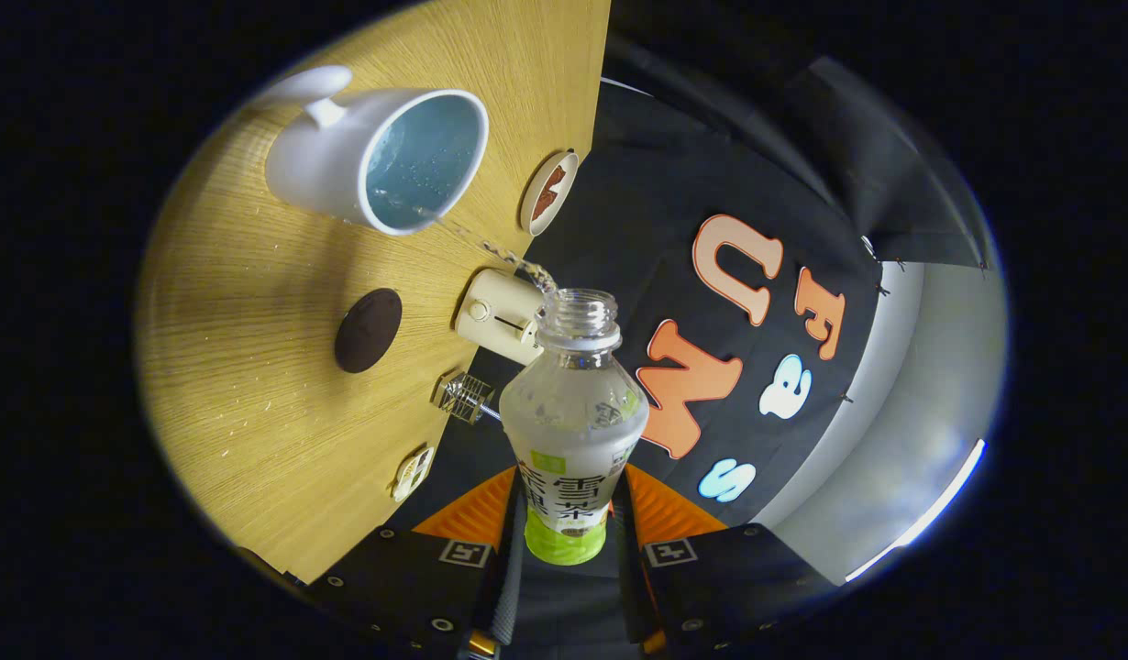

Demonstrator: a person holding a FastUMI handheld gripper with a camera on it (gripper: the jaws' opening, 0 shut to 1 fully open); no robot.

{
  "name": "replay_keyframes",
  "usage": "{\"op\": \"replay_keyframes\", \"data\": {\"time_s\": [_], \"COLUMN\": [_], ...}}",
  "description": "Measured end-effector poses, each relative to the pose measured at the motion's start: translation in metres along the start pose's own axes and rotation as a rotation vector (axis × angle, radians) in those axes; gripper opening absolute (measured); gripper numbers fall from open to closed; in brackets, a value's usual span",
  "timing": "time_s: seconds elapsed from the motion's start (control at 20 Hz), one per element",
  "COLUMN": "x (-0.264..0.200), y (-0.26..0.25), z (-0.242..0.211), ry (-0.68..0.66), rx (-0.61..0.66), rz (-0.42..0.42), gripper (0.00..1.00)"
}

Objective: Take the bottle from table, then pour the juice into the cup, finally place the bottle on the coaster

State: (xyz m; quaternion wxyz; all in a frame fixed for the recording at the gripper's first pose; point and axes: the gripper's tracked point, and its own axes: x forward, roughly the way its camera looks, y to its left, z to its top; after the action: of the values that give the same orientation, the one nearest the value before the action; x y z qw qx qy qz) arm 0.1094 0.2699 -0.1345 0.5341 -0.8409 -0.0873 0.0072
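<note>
My gripper [569,513] is shut on a clear plastic bottle [573,403] with a white and green label, both fingers pressing its lower body. The bottle is uncapped and tipped over sideways. A thin stream of clear liquid [491,247] arcs from its mouth into the white mug [381,160], which has a pale blue inside and liquid in it. The mug stands on the wooden table [252,367] beyond the bottle's mouth. A dark round coaster [368,330] lies on the table beside the mug, nearer the fingers.
A small cream box-shaped device [498,316] stands on the table close to the bottle's neck. A round white dish with something brown [547,192] sits near the table's edge. A small wire item [461,397] and a small round white gadget [412,473] also lie by that edge.
</note>
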Motion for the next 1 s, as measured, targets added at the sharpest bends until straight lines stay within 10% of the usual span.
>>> {"op": "replay_keyframes", "data": {"time_s": [1.0], "x": [-0.002], "y": [-0.006], "z": [0.010], "ry": [-0.035], "rx": [-0.094], "rz": [0.004], "gripper": [0.46]}}
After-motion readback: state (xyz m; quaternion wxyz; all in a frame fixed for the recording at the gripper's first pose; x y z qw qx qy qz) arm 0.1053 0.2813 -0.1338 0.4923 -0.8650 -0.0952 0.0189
